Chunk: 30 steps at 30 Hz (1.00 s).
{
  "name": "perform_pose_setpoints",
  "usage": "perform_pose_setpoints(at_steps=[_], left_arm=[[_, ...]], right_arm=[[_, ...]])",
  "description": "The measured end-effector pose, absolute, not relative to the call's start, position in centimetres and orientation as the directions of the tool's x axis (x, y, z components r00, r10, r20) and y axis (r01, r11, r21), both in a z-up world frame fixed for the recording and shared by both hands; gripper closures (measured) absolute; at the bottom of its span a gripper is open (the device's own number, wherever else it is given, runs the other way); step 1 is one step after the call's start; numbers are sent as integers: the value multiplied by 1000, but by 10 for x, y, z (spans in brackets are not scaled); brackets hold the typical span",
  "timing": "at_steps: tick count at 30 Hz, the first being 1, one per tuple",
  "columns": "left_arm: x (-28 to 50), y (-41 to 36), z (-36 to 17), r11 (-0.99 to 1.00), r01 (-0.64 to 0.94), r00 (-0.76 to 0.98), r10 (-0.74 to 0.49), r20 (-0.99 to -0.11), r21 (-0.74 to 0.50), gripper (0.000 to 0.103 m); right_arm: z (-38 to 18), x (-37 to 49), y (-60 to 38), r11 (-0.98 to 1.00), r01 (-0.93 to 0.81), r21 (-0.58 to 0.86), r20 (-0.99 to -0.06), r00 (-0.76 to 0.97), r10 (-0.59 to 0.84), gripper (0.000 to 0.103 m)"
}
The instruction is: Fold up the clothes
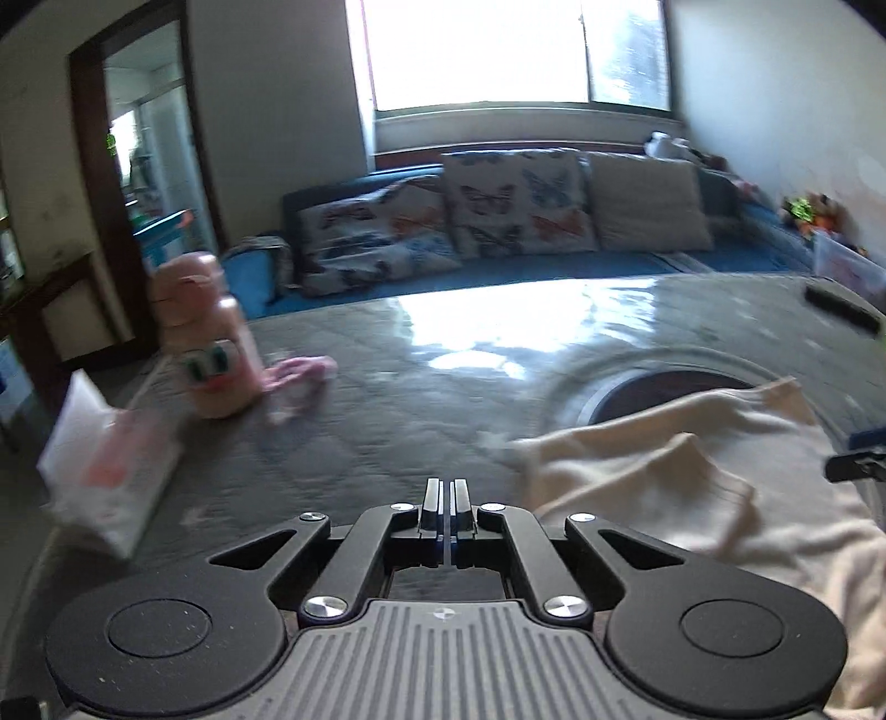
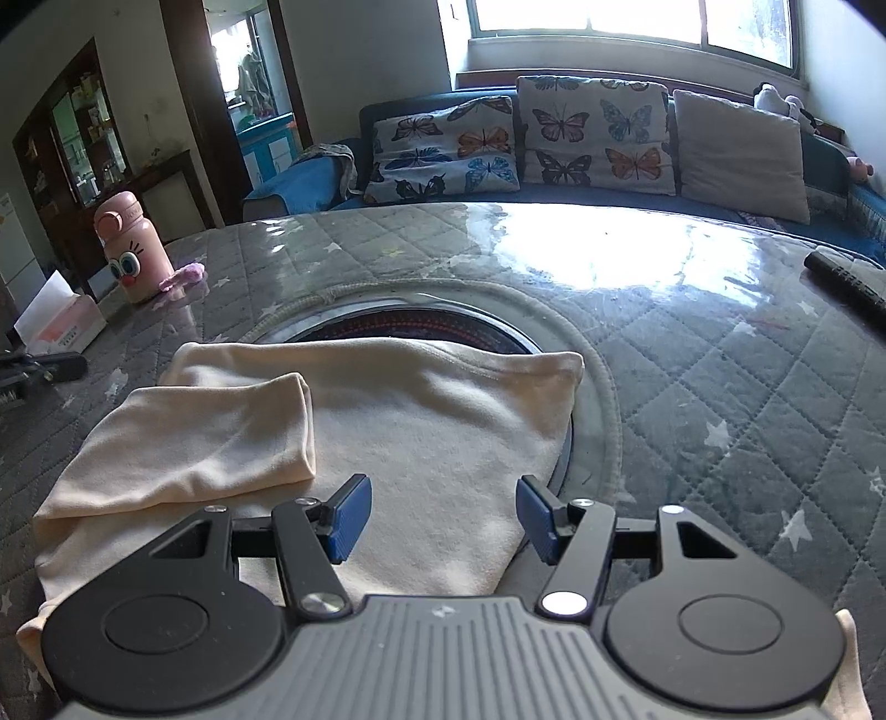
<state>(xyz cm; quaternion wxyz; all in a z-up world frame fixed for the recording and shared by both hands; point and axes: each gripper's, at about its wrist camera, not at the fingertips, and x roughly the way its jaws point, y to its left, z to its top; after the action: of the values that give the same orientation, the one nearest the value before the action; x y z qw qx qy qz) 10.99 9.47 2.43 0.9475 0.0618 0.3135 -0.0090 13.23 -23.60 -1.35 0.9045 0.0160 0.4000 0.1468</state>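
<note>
Cream shirt (image 2: 421, 443) lies mid-frame in the right wrist view, spread on the counter (image 2: 720, 387), its far edge draped over a dark round inset (image 2: 421, 327) in the counter's middle. One sleeve (image 2: 221, 437) is folded in across the shirt's left side. In the left wrist view the shirt (image 1: 692, 487) sits lower right, blurred.

Right tongs (image 2: 444, 518), bottom centre, are wide apart w/ blue pads (image 2: 348, 520) showing, gripping nothing, poised over the shirt's near part; contact w/ the cloth can't be told. Left tongs (image 1: 444, 512), bottom centre of their view, are pressed together, fingers meeting, nothing between them; they're over bare quilted cover just left of the shirt's edge.

Counter has a grey quilted cover w/ stars under a glossy clear sheet catching window glare.

Further out: pink bottle (image 2: 130, 249) w/ a cartoon face stands upper left, pink cloth scrap (image 2: 183, 277) just beside it on the right. Tissue box (image 2: 61, 327) at left edge, near the bottle. Black remote (image 2: 844, 285) at right edge, well apart from the shirt.

Behind the counter, a blue sofa (image 2: 299, 183) w/ butterfly cushions (image 2: 592, 135) under a bright window (image 2: 637, 22).
</note>
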Motion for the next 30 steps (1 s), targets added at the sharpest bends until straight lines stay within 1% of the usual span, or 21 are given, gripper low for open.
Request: perform_pose_setpoints(at_steps=[6, 7, 9, 10, 11, 13, 14, 17, 19, 20, 21, 23, 27, 28, 30], left_arm=[[95, 107, 16, 990, 42, 784, 51, -618, 136, 98], [92, 106, 14, 989, 45, 781, 52, -622, 140, 95], [86, 105, 11, 988, 53, 777, 50, -627, 143, 80], [82, 104, 10, 988, 55, 779, 51, -625, 148, 66], [78, 104, 9, 986, 56, 782, 53, -621, 154, 59], [72, 104, 8, 985, 64, 785, 51, -617, 162, 55], [68, 104, 7, 984, 69, 785, 48, -617, 164, 51], [57, 106, 6, 983, 80, 786, 40, -617, 166, 45], [50, 106, 3, 982, 88, 786, 35, -617, 168, 43], [47, 106, 2, 981, 95, 787, 31, -616, 170, 40], [44, 106, 0, 980, 100, 789, 27, -614, 171, 37], [39, 105, -2, 979, 111, 791, 18, -612, 171, 28], [29, 104, -6, 980, 126, 797, -6, -604, 156, 18], [27, 105, -7, 981, 125, 798, -10, -603, 149, 16], [23, 109, -8, 984, 119, 798, -16, -602, 133, 15]], right_arm=[[-13, 133, -221, 942, -288, 175, -713, 622, 323, 44], [-14, 134, -217, 936, -298, 187, -712, 615, 338, 44], [-16, 140, -206, 924, -321, 209, -711, 599, 369, 46], [-17, 142, -201, 920, -328, 215, -712, 592, 378, 47], [-19, 145, -195, 915, -336, 224, -713, 583, 389, 47], [-23, 152, -183, 905, -350, 241, -720, 561, 409, 52], [-26, 155, -178, 903, -353, 246, -725, 551, 413, 53], [-33, 161, -161, 900, -366, 235, -741, 532, 410, 65], [-32, 161, -153, 902, -376, 213, -745, 534, 399, 87], [-31, 161, -150, 901, -379, 210, -748, 532, 398, 90], [-29, 160, -147, 899, -382, 213, -749, 527, 401, 94], [-21, 158, -140, 897, -396, 198, -743, 537, 401, 94], [14, 154, -117, 868, -454, 203, -707, 546, 451, 95], [23, 153, -108, 856, -475, 204, -699, 542, 467, 95], [39, 151, -91, 831, -517, 205, -683, 533, 500, 95]])
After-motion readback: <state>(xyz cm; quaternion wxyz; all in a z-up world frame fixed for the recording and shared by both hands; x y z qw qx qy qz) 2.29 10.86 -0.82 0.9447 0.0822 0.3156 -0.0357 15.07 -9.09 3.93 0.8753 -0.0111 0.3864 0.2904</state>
